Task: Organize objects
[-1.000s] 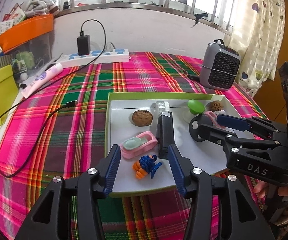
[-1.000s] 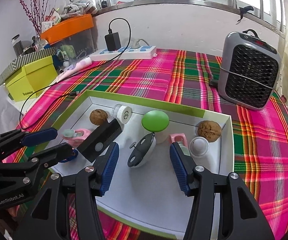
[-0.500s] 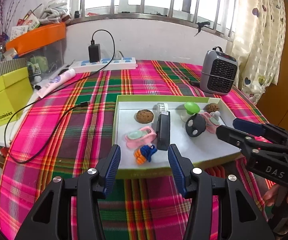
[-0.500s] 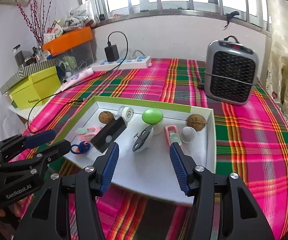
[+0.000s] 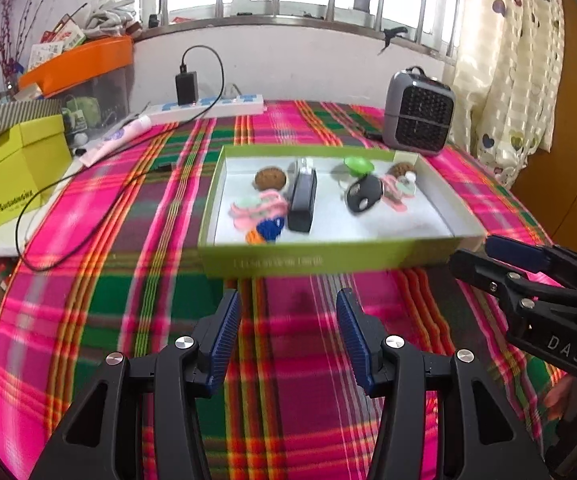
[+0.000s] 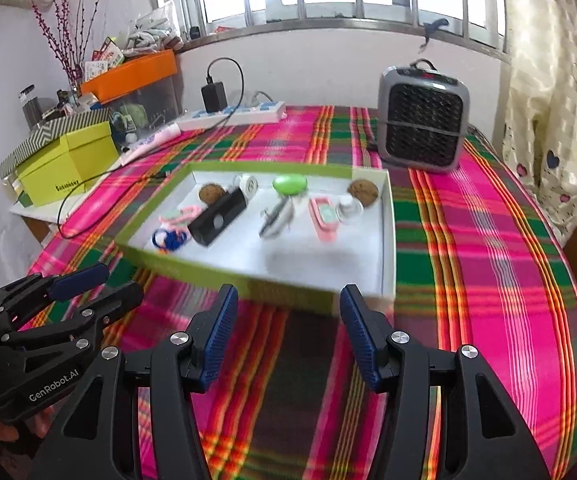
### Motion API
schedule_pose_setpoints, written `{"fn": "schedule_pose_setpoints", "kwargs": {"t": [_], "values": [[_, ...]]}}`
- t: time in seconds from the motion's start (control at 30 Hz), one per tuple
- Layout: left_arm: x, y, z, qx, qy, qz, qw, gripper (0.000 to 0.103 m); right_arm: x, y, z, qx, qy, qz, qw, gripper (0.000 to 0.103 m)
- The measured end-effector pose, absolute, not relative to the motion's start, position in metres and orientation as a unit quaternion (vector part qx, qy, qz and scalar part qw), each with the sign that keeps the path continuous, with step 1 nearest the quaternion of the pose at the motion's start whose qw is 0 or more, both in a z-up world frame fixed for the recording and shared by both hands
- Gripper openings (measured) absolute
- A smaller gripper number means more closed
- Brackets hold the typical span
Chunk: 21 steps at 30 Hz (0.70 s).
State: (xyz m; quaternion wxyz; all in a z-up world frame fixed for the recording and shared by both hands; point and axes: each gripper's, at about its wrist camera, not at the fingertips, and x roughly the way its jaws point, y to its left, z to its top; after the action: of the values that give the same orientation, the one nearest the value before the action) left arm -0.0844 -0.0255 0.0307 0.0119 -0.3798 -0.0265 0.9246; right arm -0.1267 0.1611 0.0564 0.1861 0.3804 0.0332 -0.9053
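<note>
A shallow green-walled tray (image 5: 328, 258) with a white floor sits on the plaid tablecloth (image 5: 128, 280), at about twelve o'clock from both grippers, and it holds the small things to be sorted. In the left wrist view, a black rectangular box (image 5: 302, 202) stands near the middle, with a brown walnut (image 5: 270, 178) at its ten o'clock and a pink-and-mint toy (image 5: 258, 208) at its nine o'clock. A blue and orange knitted figure (image 5: 266, 232) lies at the box's seven o'clock, half hidden behind the tray's near wall. To the box's three o'clock are a dark rounded piece (image 5: 364, 196), a green cap (image 5: 358, 165), a second walnut (image 5: 400, 169) and another pink item (image 5: 396, 194); these are blurred, so what they are is uncertain, possibly small toys. A grey heater (image 6: 424, 120) stands beyond the tray at one o'clock, a white power strip (image 6: 236, 114) at eleven o'clock, a yellow box (image 6: 68, 160) at ten o'clock. The left gripper (image 5: 288, 336) hovers over bare cloth short of the tray, its blue-padded fingers (image 5: 224, 332) apart with nothing between them. The right gripper (image 6: 284, 332) likewise hangs before the tray's near wall (image 6: 288, 292), fingers spread and empty. Each gripper shows only partly in the other's view, cut off at the frame edge
</note>
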Motion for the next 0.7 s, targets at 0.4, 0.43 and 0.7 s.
{"fn": "schedule_pose_setpoints", "kwargs": {"t": [0.4, 0.43, 0.7], "values": [[-0.069, -0.014, 0.010, -0.413, -0.025, 0.910, -0.001, 0.048, -0.106, 0.178, 0.025, 0.421, 0.032, -0.893, 0.156, 0.054], [-0.069, -0.012, 0.007, -0.419, -0.024, 0.908, -0.001, 0.049, -0.105, 0.179, 0.024, 0.424, 0.031, -0.892, 0.155, 0.054], [-0.063, -0.002, 0.005, -0.415, -0.011, 0.909, -0.024, 0.050, -0.098, 0.181, 0.022, 0.425, 0.043, -0.893, 0.144, 0.054]]}}
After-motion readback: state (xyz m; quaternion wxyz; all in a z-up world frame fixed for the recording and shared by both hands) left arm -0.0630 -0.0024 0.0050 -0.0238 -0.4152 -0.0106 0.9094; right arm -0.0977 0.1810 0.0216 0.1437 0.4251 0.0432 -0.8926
